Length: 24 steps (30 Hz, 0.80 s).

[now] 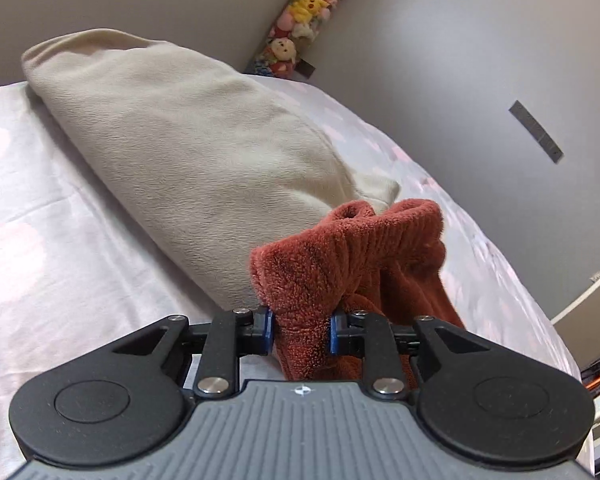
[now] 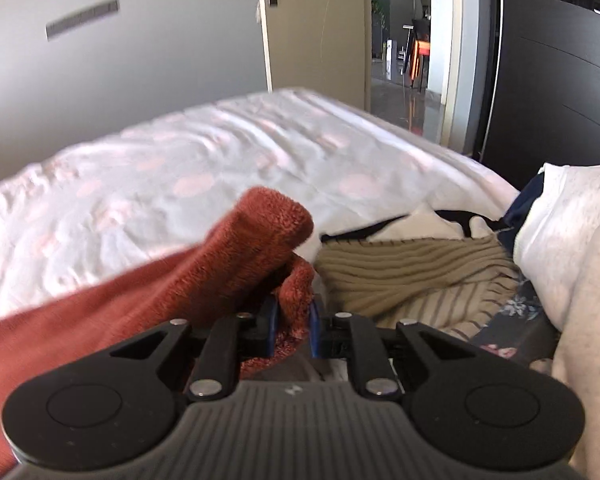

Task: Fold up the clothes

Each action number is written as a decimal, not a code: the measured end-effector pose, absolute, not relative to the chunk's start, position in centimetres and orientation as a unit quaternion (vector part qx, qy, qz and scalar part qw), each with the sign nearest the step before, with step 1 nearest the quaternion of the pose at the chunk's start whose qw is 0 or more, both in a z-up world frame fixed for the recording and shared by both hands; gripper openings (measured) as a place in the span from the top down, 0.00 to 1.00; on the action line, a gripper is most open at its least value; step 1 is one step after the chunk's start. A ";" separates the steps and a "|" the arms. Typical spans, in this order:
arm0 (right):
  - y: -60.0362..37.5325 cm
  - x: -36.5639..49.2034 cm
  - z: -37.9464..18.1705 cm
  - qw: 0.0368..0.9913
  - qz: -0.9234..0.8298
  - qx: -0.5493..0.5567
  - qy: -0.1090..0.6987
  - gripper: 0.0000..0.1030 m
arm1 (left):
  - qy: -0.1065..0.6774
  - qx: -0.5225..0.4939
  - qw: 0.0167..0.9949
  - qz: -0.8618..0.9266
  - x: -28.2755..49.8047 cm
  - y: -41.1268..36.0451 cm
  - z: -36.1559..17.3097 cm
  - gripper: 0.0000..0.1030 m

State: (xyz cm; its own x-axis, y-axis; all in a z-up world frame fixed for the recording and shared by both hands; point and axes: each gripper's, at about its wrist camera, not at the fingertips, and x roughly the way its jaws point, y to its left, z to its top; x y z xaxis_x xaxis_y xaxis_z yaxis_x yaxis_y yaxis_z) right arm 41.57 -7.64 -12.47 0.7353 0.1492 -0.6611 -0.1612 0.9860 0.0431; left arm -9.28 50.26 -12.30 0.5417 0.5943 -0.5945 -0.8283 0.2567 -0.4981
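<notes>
Left wrist view: the left hand-held gripper [image 1: 301, 330] grasps a bunched fold of a rust-red fleece garment [image 1: 352, 256], its blue pads [image 1: 267, 330] pressed into the pile on either side. The garment is raised off a bed [image 1: 52, 208] covered with a pale sheet printed with pink spots. A folded cream fleece blanket [image 1: 188, 140] lies on the bed just behind the garment. Against the grey wall in the far corner, a column of plush toys [image 1: 308, 12] is stacked.

Right wrist view: the right hand-held gripper [image 2: 293, 330] is clenched on another edge of the same rust-red garment [image 2: 220, 268], which stretches away to the left above the bed [image 2: 220, 152], blurred. To the right lies a heap of other clothes, a beige ribbed knit [image 2: 412, 268] on top of a striped piece [image 2: 460, 312]. Beyond the bed a door [image 2: 316, 24] stands open.
</notes>
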 end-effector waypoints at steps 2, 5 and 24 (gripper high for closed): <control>-8.2 42.0 -14.2 0.922 0.074 -0.003 0.381 0.83 | 0.152 -0.406 0.771 0.466 -9.7 50.4 -12.7 0.79; -8.7 42.3 -17.2 0.908 0.067 -0.003 0.414 0.83 | 0.171 -0.398 0.765 0.476 -9.3 50.7 -13.4 0.79; -14.5 39.7 -14.6 0.894 0.123 0.176 0.393 0.71 | 0.198 -0.402 0.755 0.479 -8.7 51.8 -14.7 0.78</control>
